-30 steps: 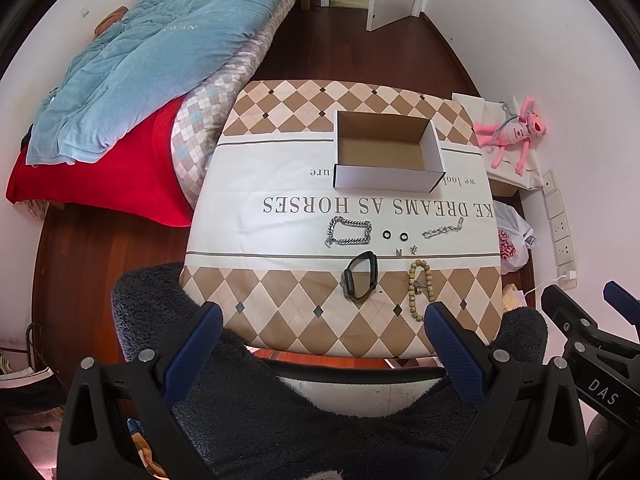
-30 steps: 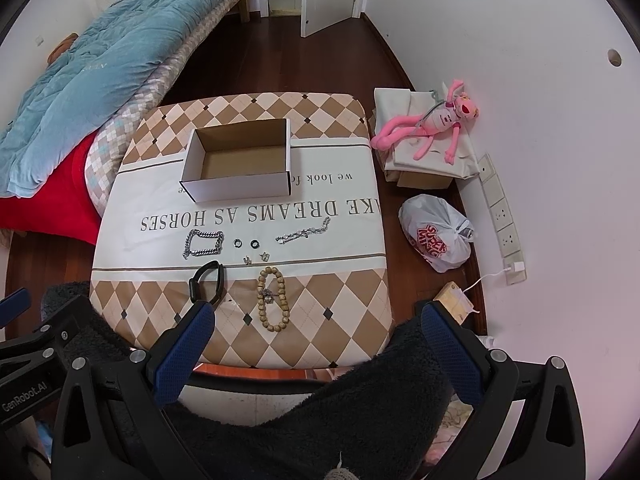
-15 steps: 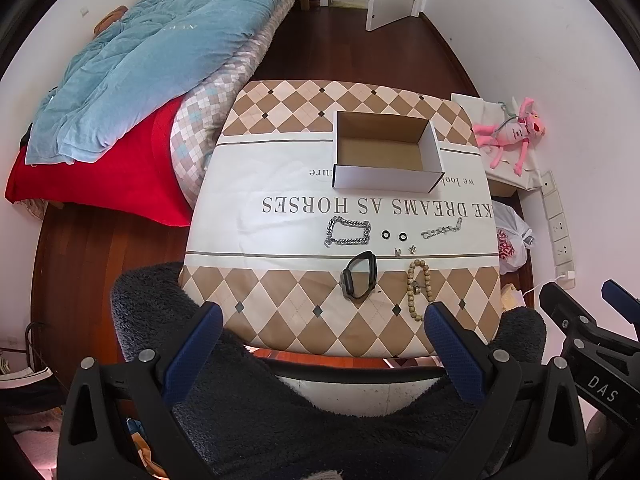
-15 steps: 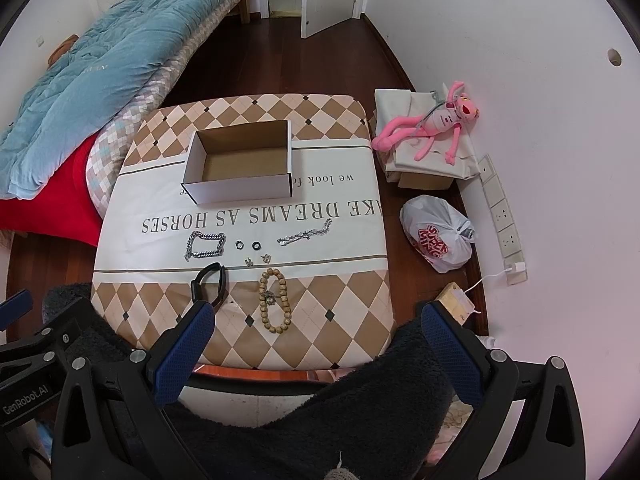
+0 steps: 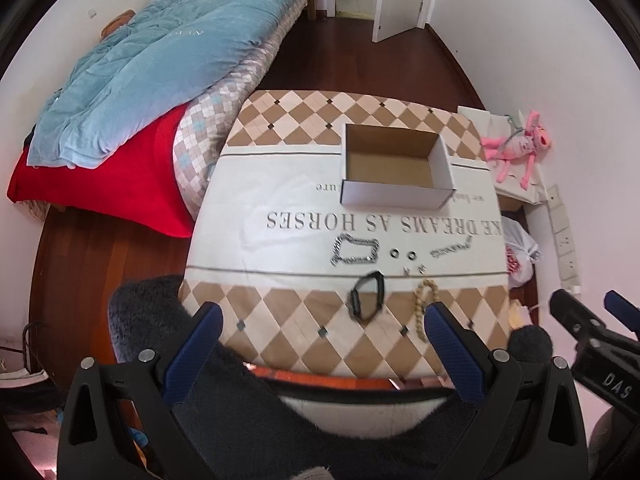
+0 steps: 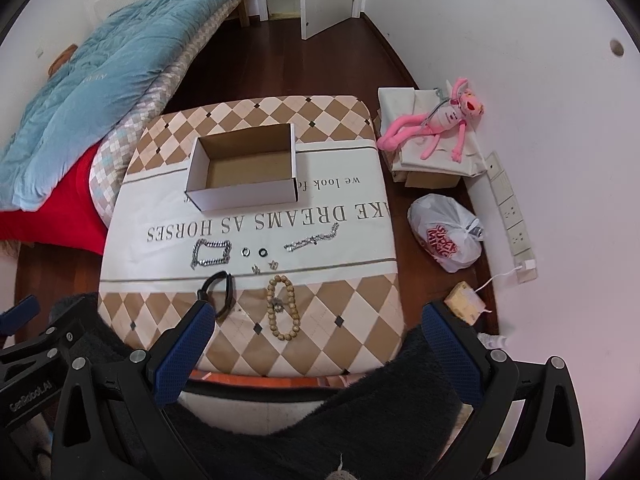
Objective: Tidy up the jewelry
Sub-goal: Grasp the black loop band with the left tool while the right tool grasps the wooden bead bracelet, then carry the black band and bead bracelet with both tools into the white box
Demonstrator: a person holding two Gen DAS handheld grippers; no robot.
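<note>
The left gripper [image 5: 320, 332], black-framed with blue textured pads, is spread wide and holds nothing; it hangs over the near edge of the table, above a dark fuzzy fabric [image 5: 248, 400]. The right gripper [image 6: 316, 332], built the same, is likewise wide apart and empty, touching nothing, level with the left one at its side.

Just beyond the pads lie a black oval band bracelet [image 6: 218, 294] and a loop of round wooden beads [image 6: 283, 307], both flat on the brown-and-cream diamond-patterned tablecloth [image 6: 360, 304]. Farther on, along the white printed strip, sit a chunky silver chain bracelet [image 6: 211, 252] laid in a rough rectangle, two small dark rings [image 6: 253, 252], a pair of tiny earrings [image 6: 265, 267], and a thin silver chain [image 6: 314, 238] stretched out slantwise. All pieces lie apart from one another.

Behind them stands an open, empty white cardboard box [image 6: 244, 196] with a brown inside.
</note>
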